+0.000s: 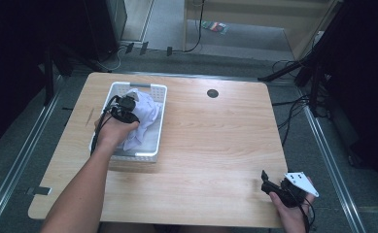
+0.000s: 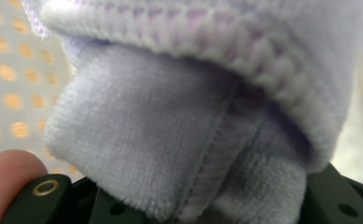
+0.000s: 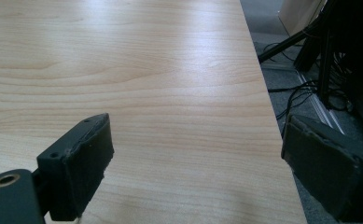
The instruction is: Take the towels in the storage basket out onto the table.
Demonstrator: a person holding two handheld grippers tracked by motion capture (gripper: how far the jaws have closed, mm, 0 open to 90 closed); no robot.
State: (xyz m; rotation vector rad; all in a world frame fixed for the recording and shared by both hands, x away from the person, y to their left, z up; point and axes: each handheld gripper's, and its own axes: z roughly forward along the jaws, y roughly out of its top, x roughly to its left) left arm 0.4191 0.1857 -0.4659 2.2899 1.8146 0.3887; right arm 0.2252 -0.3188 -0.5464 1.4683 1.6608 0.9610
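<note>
The cloth [image 1: 143,119], clamped in the left gripper [image 1: 127,109], should be lifted clear of the basket [image 1: 160,121]; the right gripper [image 3: 195,154], wide open and holding nothing, is kept well aside.

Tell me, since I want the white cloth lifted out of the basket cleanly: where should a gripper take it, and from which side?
Probably at the bunched, hemmed fold on top, from above: the white cloth lies crumpled inside the basket, whose walls block the sides. The left gripper already pinches such a thick fold.

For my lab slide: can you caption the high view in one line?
Left gripper shut on a pale lilac-white fleece cloth in a white perforated plastic basket; right gripper open at the wooden table's near corner.
</note>
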